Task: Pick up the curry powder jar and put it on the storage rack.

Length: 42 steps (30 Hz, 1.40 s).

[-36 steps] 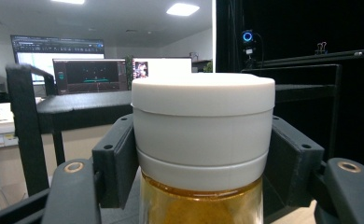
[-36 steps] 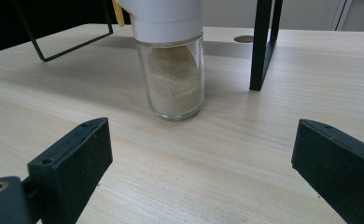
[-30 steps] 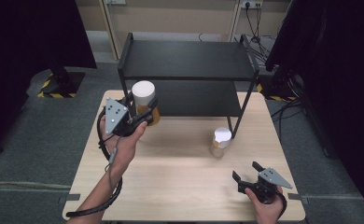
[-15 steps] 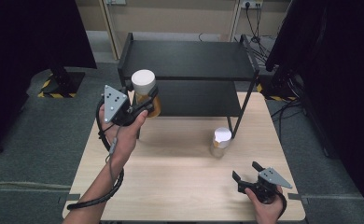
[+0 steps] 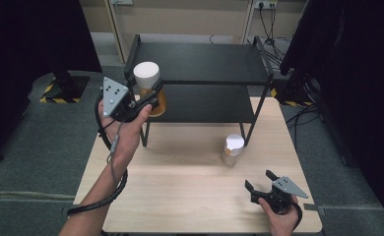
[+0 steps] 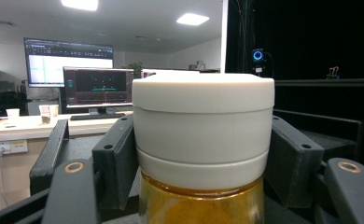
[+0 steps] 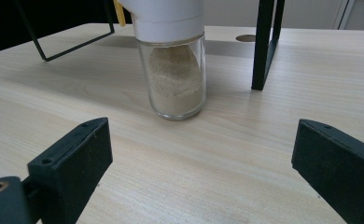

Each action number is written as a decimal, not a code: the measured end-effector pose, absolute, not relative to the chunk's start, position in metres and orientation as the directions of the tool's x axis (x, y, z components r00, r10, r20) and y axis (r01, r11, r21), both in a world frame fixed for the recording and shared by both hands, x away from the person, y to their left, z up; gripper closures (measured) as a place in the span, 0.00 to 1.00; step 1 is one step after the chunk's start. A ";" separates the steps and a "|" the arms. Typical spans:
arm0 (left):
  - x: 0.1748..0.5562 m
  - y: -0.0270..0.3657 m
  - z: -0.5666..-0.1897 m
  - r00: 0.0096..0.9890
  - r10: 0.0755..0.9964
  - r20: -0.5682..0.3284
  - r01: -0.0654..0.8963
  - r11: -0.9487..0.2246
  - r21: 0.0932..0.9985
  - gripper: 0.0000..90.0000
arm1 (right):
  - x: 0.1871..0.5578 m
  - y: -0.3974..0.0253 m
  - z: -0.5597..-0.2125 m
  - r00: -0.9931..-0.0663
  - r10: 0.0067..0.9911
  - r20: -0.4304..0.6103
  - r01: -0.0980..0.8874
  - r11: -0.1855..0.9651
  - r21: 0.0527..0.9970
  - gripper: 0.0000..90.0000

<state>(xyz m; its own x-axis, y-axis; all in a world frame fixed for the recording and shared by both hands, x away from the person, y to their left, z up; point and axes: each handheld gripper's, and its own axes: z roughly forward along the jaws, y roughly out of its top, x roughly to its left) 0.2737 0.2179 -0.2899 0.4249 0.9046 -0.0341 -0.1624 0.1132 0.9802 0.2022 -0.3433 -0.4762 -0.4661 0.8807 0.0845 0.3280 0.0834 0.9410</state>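
While the left hand-held gripper (image 5: 145, 96) is clenched on the upright amber jar (image 5: 149, 88) with a white lid, it holds that jar off the counter (image 5: 180, 196) at the left front corner of the black shelf rack (image 5: 200, 64), level with the top shelf, which lies just to the right and farther back. To the right, the spice jar (image 5: 233, 150) stands on the counter, and the right hand-held gripper (image 5: 260, 186) rests released near it.

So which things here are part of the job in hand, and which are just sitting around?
In the job:
- amber jar with white lid, clamped in the left gripper, raised beside the shelf
- black shelf rack, apparently where the jar is headed

Lying about:
- powder jar, standing on the table
- right gripper, open, idle near the table's front edge
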 end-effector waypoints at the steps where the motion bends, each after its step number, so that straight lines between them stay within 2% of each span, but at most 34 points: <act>1: 0.274 0.218 -0.288 0.426 0.904 -0.032 -0.162 0.111 0.980 0.38 | 0.202 -0.343 -0.476 -0.466 0.881 0.084 0.328 0.084 0.941 0.06; 42: 0.301 0.214 -0.231 0.365 0.931 -0.019 -0.167 0.085 0.982 0.38 | 0.203 -0.344 -0.476 -0.469 0.879 0.085 0.328 0.084 0.941 0.06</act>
<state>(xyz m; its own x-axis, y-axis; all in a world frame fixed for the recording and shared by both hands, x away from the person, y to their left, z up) 0.3007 0.2139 -0.2307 0.3649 0.9309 -0.0189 -0.1671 0.0854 0.9822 0.2027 -0.3437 -0.4764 -0.4685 0.8794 0.0847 0.3275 0.0839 0.9411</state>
